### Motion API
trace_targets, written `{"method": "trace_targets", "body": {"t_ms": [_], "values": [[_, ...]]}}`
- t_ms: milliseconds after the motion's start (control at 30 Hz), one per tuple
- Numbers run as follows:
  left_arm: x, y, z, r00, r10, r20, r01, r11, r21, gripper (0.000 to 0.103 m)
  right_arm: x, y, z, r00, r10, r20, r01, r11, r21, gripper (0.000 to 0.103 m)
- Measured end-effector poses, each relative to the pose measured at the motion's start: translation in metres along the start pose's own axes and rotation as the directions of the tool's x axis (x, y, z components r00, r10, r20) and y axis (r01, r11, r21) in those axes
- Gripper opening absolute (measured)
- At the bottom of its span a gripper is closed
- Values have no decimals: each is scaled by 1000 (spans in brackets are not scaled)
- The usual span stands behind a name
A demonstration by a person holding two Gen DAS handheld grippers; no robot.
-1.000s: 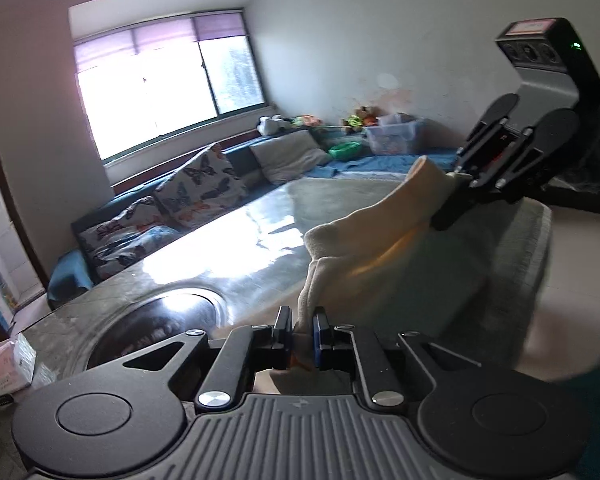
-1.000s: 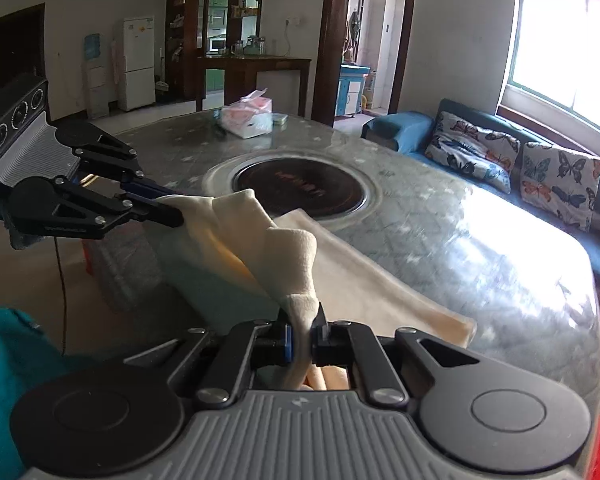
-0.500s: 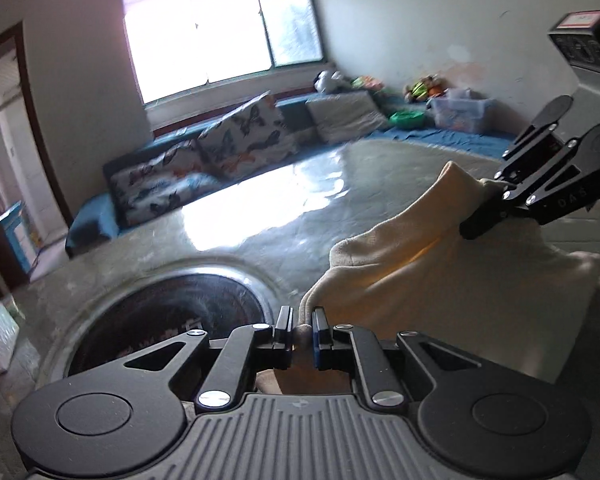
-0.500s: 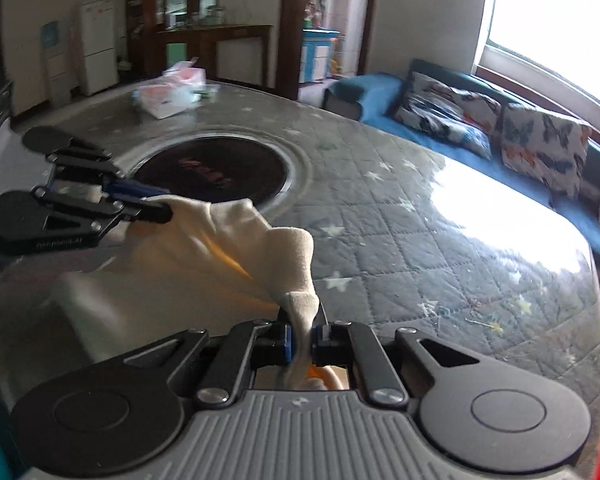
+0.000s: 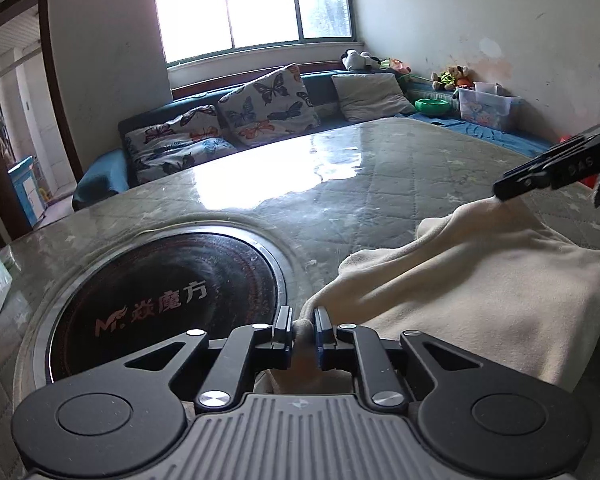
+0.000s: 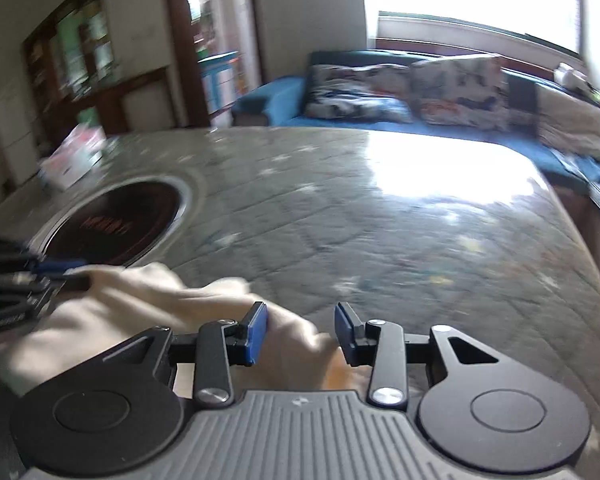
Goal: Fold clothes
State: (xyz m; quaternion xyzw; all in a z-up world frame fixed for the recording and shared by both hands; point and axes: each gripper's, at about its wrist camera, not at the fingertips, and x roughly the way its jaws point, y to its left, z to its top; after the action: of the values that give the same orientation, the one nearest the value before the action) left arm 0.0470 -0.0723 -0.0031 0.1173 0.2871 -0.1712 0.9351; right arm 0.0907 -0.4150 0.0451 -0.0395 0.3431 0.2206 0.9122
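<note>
Broad quilted table [image 5: 380,184] under a glossy cover, wide enough for laying a garment flat; round dark cooker plate [image 5: 168,292] sunk into it, just beside the working spot. Cream garment [image 5: 480,300] spread on the table near its front edge, one layer brought over another, likely mid-fold. Left gripper [image 5: 303,336] clenched on a bunched corner of the cloth, probably pinning the fold in place. Right gripper [image 6: 302,332] with jaws opening, cloth lying between the blue pads [image 6: 256,332] but not pressed, seemingly letting its corner drop onto the layer beneath. Tissue pack [image 6: 76,156] well apart, at the far edge.
</note>
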Motion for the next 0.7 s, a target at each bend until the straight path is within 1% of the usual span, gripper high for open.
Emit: {"method": "trace_targets", "body": {"t_ms": [33,133,233,300,333,367,433,533,633,700], "values": [[-1,0,1,1000,2,1,-2,1000,-1,15,-4,-4,0,1000,-18,11,18,1000,5,36],[-2,0,5,1000,0,4,0,1000,-9,15,-11,0,3,999,2,35,-1,1000,-28,35],[0,-1,4,1000,4,-10,-4,1000,-5,15,-3,6,6,998,52,24,-51,998,-37,33],[1,-1,3,1000,4,-21,-4,1000,-6,15,10,10,3,998,68,-8,-68,997,-40,33],[0,-1,2,1000,9,-22,-9,1000,-2,15,16,12,-1,997,71,-26,-72,997,-40,33],[-1,-1,1,1000,17,-24,-17,1000,1,18,20,12,-5,997,71,-44,-72,997,-39,33],[-2,2,2,998,50,-28,-50,999,1,24,21,14,-10,997,55,-45,-58,996,-65,33],[-9,4,7,997,79,-6,-79,997,-20,24,14,17,-4,998,58,-37,-60,995,-74,33],[-26,-8,17,998,28,57,-28,1000,-9,23,10,23,7,996,92,-17,-94,992,-83,32],[-31,-25,19,997,-41,69,40,999,24,23,15,29,15,992,126,-22,-128,988,-92,29]]}}
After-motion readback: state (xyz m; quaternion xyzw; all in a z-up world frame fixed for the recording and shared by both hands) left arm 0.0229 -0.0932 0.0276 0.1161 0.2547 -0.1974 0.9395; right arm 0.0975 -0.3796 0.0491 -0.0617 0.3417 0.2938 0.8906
